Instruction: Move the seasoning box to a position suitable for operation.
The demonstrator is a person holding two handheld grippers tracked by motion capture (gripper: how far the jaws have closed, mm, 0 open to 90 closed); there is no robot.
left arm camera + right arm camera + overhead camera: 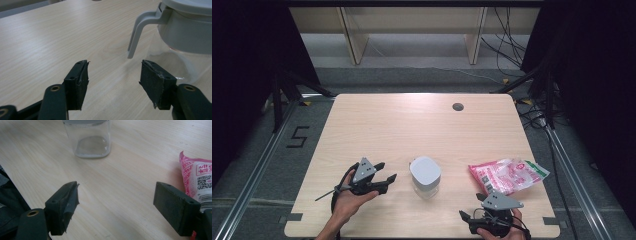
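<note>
Jug [425,175] stands near the middle of the tabletop's [402,125] front half; the pink pouch [507,175] lies toward the right edge. Left gripper [384,175] and right gripper [466,216] are spread, empty. Left gripper view: grey handle [138,32] is likely the firm hold. Right gripper view: clear walls [87,140], probably light, slick and breakable.

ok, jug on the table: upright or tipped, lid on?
Upright, lid on. The clear jug stands on its base on the table, and the grey lid sits flat on top.
</note>
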